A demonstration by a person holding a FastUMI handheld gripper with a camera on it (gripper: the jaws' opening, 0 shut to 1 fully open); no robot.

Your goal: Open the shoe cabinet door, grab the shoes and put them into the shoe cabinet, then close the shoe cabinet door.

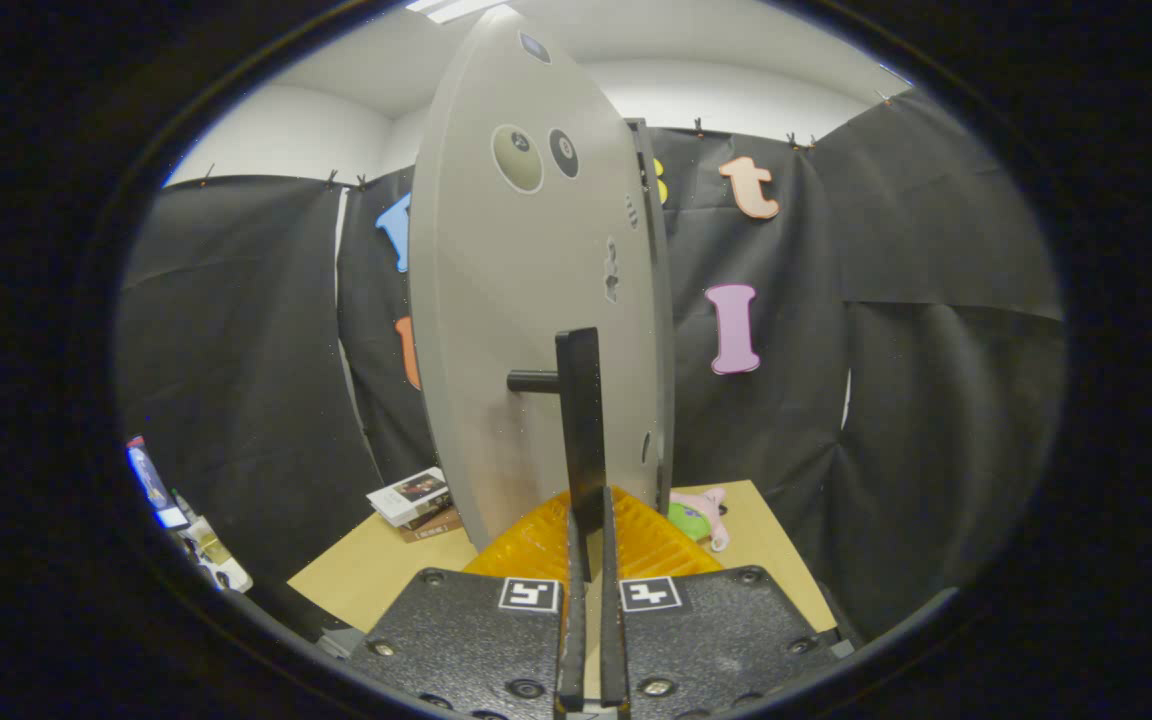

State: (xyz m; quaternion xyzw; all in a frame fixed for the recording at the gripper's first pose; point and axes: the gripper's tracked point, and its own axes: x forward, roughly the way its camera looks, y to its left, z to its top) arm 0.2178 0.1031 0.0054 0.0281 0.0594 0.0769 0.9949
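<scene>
The grey shoe cabinet door (526, 320) stands swung towards me, so I look along its face at a slant. Its black vertical bar handle (579, 420) sticks out from the door on a short peg. My gripper (587, 515) is shut on the lower end of that handle, one finger pressing on each side. The cabinet's grey side edge (658, 300) shows just behind the door. A pink and green soft item (701, 515), perhaps a shoe, lies on the wooden table (366, 570) beyond the fingers, right of the door's foot.
A small stack of books (416, 500) lies on the table left of the door. Black cloth walls (936, 400) close off the booth behind and on both sides. Some small items (201, 545) sit low at the far left, off the table.
</scene>
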